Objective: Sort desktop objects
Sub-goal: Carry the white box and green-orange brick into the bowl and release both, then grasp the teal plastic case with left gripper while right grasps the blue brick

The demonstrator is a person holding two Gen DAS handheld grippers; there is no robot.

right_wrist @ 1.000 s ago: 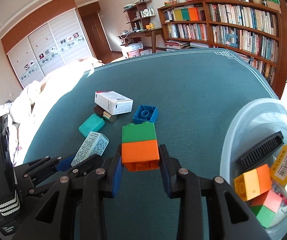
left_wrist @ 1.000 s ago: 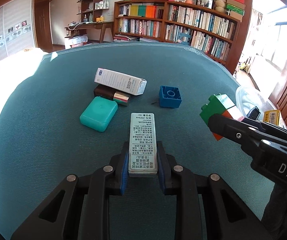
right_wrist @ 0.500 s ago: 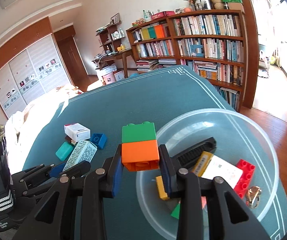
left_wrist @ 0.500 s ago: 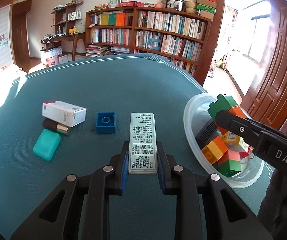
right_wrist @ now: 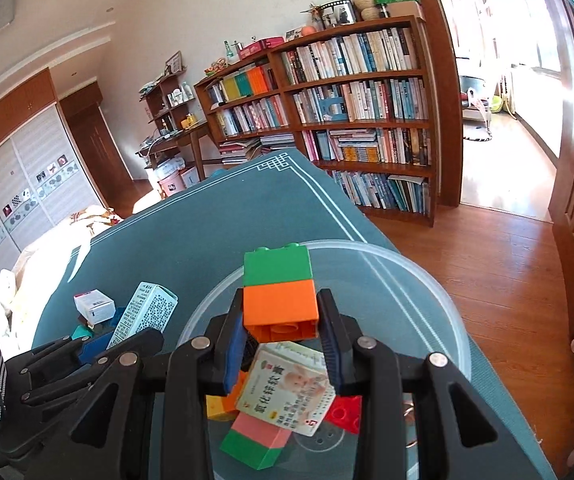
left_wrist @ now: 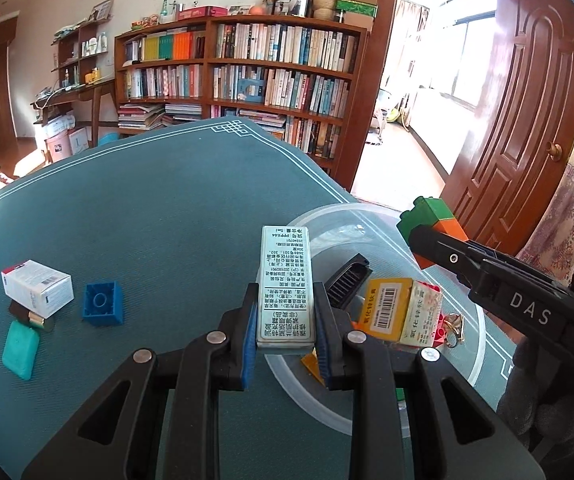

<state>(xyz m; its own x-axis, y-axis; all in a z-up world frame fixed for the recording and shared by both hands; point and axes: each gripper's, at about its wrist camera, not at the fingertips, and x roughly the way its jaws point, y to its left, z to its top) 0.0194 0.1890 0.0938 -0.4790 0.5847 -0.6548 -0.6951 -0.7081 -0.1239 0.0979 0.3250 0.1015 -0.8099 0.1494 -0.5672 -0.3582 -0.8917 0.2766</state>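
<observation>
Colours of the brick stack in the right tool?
Green over orange brick stack; clearest in the right wrist view.

a home, prob a living rm/study. wooden bookcase (right_wrist: 351,112) packed w/ books, boxes & baskets stacked on top. a side desk (left_wrist: 75,94) w/ open shelves of bottles & clutter above it. sliding wardrobe doors (right_wrist: 19,188) w/ small pics on the panels, panelled wood door (left_wrist: 527,120), wood floor (right_wrist: 507,264), sunlit balcony rm beyond the doorway. table (left_wrist: 159,208) w/ teal cloth.
</observation>
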